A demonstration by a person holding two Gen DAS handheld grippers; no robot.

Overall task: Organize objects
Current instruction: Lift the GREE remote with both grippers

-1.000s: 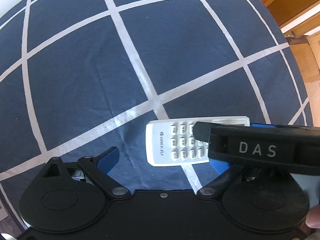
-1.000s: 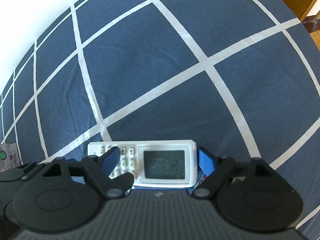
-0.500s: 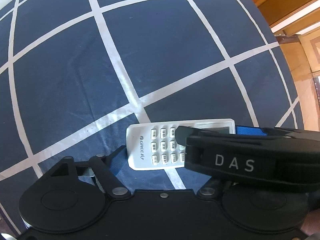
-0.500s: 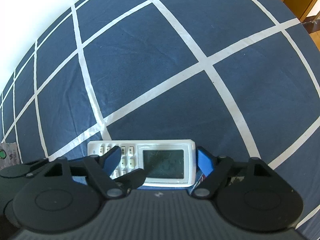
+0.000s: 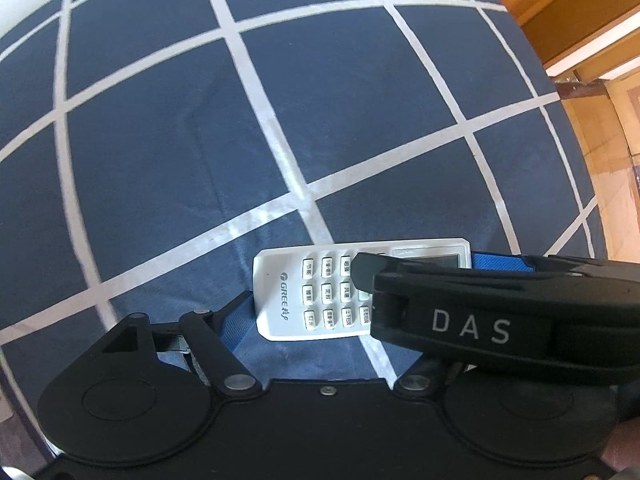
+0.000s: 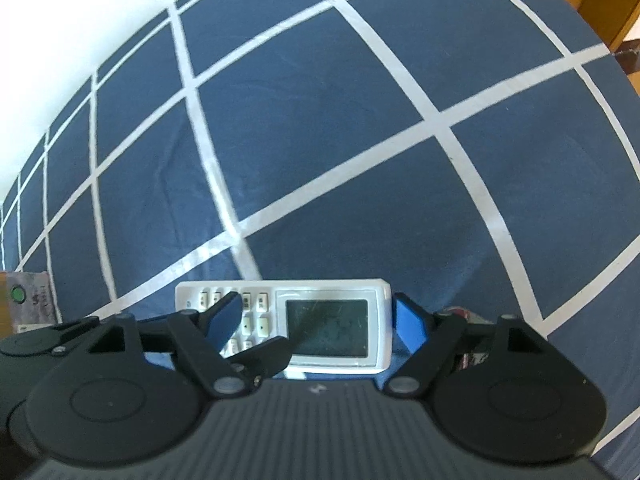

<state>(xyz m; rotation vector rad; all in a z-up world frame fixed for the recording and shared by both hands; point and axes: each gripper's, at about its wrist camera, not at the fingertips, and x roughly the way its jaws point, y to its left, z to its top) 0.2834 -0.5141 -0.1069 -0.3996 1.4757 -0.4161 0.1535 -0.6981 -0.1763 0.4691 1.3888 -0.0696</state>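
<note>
Dark blue cloth with a wide white grid [image 5: 168, 168] covers the whole surface, which could be a bed or a tabletop; I cannot tell which. On it, close to a crossing of two white lines, sits the white rectangular plastic air-conditioner remote [image 5: 316, 296], with its grey screen and rows of small buttons facing up.

The right claw [image 6: 316, 320] stands around the remote. Its right blue finger is just beside the screen end and its left blue finger is over the keypad, so the jaws are apart and wider than a firm grip would need. Whether they touch the remote, I cannot tell.

The left claw [image 5: 352, 308] reaches toward the logo end. Only its left blue finger shows beside that end, because the right tool's black body covers the other one, so its state I cannot tell. Probably both tools come together here to straighten the remote or pass it over.
</note>
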